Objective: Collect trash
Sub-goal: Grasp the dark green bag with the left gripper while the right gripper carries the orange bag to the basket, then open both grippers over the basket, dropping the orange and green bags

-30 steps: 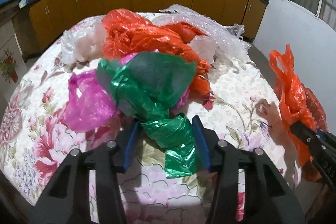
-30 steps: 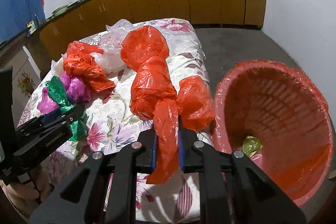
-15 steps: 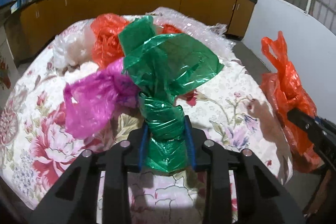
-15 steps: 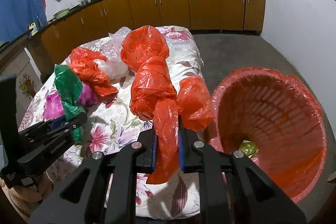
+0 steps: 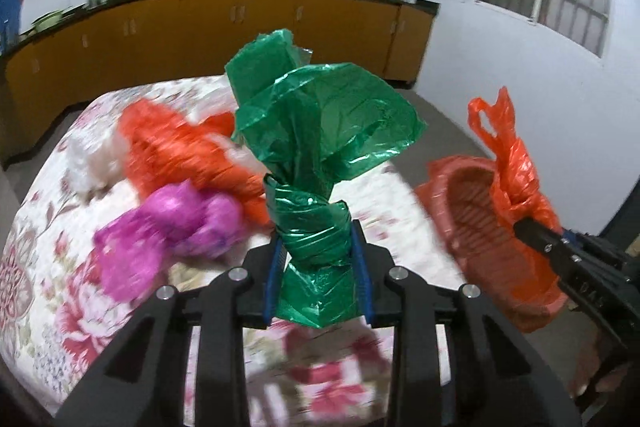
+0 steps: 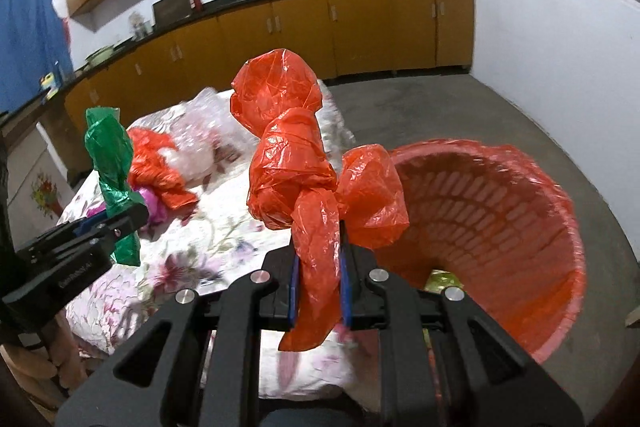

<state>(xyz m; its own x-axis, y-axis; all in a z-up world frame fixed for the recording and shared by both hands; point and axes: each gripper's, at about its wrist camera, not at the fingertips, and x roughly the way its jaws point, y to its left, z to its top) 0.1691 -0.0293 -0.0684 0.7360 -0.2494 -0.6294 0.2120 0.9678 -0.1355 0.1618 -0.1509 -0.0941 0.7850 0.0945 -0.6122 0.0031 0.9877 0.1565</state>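
Right gripper [image 6: 319,291] clamping knotted orange bag [image 6: 298,163] upright, just left of red basket [image 6: 500,227] mouth and nearer than left gripper [image 5: 319,279], jaws pinching twisted green bag [image 5: 316,155] upright above floral-clothed surface [image 5: 48,227].

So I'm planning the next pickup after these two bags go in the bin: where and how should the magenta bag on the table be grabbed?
Judging from a motion-blurred left wrist view, the magenta bag lies crumpled flat on the floral tablecloth, its near side free while an orange bag crowds the far side. Probably come from above on the near side and pinch a raised fold across its bunched middle.
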